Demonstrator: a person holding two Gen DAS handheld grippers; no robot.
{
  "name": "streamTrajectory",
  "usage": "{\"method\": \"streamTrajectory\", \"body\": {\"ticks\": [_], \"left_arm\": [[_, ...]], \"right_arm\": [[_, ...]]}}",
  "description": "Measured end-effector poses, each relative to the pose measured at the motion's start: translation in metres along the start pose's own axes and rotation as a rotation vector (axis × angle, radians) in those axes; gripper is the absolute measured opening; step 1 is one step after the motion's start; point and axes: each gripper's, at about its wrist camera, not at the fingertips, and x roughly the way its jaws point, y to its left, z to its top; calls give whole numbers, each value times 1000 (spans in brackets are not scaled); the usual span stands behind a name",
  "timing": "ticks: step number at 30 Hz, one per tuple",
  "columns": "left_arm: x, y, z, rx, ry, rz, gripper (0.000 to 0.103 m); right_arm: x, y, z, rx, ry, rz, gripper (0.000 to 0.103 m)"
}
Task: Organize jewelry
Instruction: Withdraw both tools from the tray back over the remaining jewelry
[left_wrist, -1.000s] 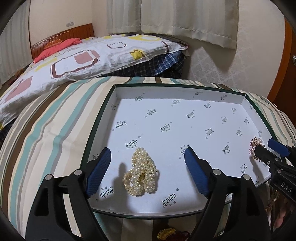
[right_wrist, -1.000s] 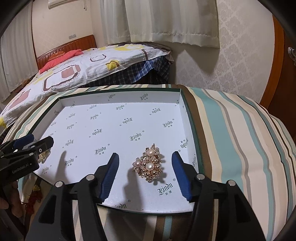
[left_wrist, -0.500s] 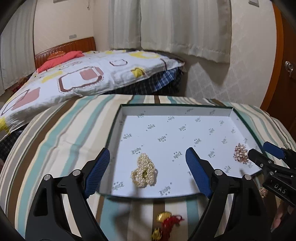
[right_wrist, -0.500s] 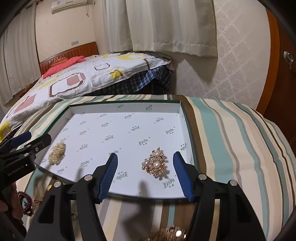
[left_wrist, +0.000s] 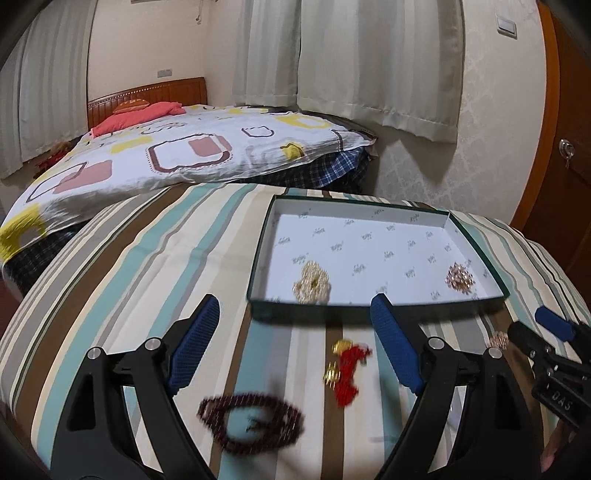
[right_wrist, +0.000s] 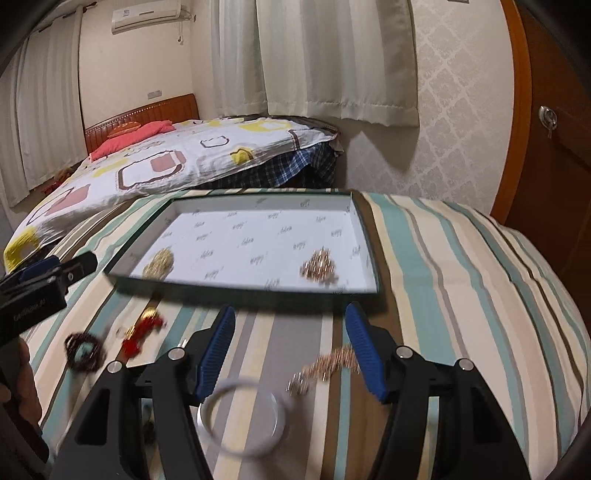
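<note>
White-lined box (left_wrist: 476, 243) holds pearls (left_wrist: 311, 282) and brooch (left_wrist: 459, 276); left gripper (left_wrist: 295, 347) and right gripper (right_wrist: 291, 349), jaws apart and empty, hang over loose beads (left_wrist: 251, 421), red charm (left_wrist: 347, 373), bangle (right_wrist: 243, 421), chain (right_wrist: 325, 367) on striped cloth: next pick-up likely.

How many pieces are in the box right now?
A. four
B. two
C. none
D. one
B: the box holds only the pearl bracelet at its left and the brooch at its right; the other jewelry lies on the striped cloth.
</note>
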Motion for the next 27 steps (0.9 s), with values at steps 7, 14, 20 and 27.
{"method": "streamTrajectory", "body": {"ticks": [7, 14, 20, 27], "left_arm": [[-33, 8, -26, 18, -6, 13, 82], [-53, 15, -48, 15, 2, 25, 82], [-64, 20, -63, 15, 7, 33, 82], [-70, 28, -73, 1, 21, 39, 82]], "right_arm": [[-22, 8, -31, 4, 8, 7, 61], [-36, 15, -53, 7, 9, 29, 59], [-39, 28, -66, -6, 23, 62, 56], [-31, 49, -80, -46, 68, 102, 50]]}}
